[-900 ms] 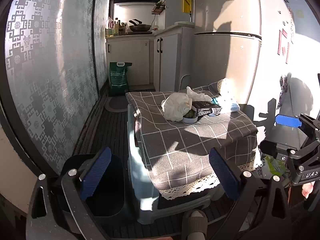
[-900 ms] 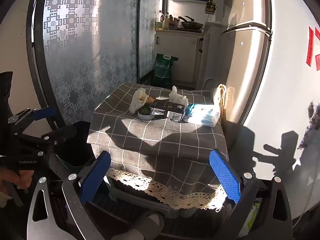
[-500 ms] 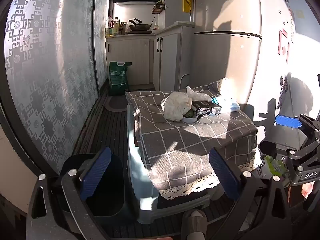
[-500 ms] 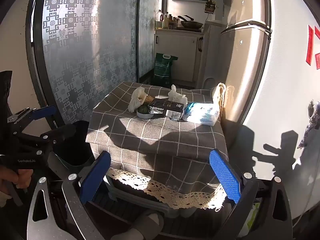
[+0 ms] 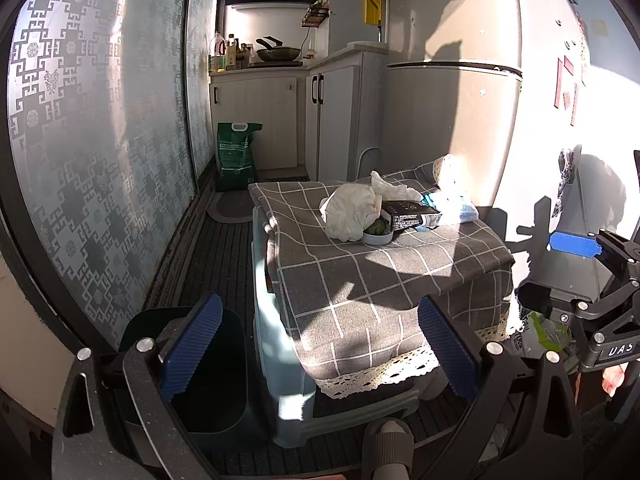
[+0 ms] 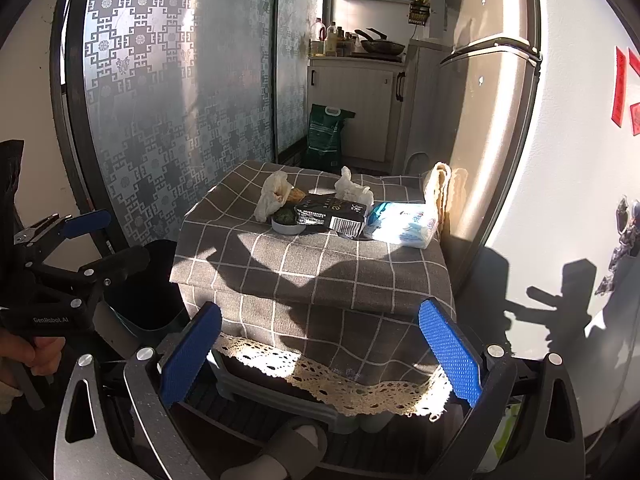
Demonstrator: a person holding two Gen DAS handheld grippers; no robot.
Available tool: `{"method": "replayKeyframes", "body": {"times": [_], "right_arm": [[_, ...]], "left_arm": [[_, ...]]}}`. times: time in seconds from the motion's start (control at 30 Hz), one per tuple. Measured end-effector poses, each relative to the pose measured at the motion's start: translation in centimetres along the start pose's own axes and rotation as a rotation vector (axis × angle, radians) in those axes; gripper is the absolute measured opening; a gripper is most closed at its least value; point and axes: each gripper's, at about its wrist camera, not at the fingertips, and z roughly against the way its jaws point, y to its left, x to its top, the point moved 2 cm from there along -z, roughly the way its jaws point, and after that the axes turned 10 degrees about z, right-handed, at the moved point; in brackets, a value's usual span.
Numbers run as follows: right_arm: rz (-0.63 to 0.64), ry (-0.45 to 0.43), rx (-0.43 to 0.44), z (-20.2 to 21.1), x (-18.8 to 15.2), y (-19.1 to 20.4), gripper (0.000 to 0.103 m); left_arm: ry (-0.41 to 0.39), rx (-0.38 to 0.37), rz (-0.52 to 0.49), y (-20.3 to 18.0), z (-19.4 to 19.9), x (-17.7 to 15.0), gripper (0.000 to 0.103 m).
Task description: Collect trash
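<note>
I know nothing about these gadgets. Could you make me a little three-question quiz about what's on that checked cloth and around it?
1. True or false: the left gripper is shut on the crumpled white paper.
2. Multiple choice: the dark bin stands where, seen from the left wrist camera? A) on the table B) on the floor left of the table C) on the kitchen counter.
3. Fill in: the black packet lies between the small bowl and the pale blue ______ pack.

Key: 1 false, both it and the right gripper are open and hold nothing; 2 B; 3 tissue.
</note>
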Motion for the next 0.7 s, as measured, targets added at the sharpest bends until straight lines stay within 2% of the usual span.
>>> {"method": "replayKeyframes", "body": {"times": [0.7], "right_arm": [[0.004,0.011,-0.001,-0.19,0.1,0.05,0.1]], "left_arm": [[0.006,-0.005,0.007,-0.07,-0.5,-0.48,0.1]]}}
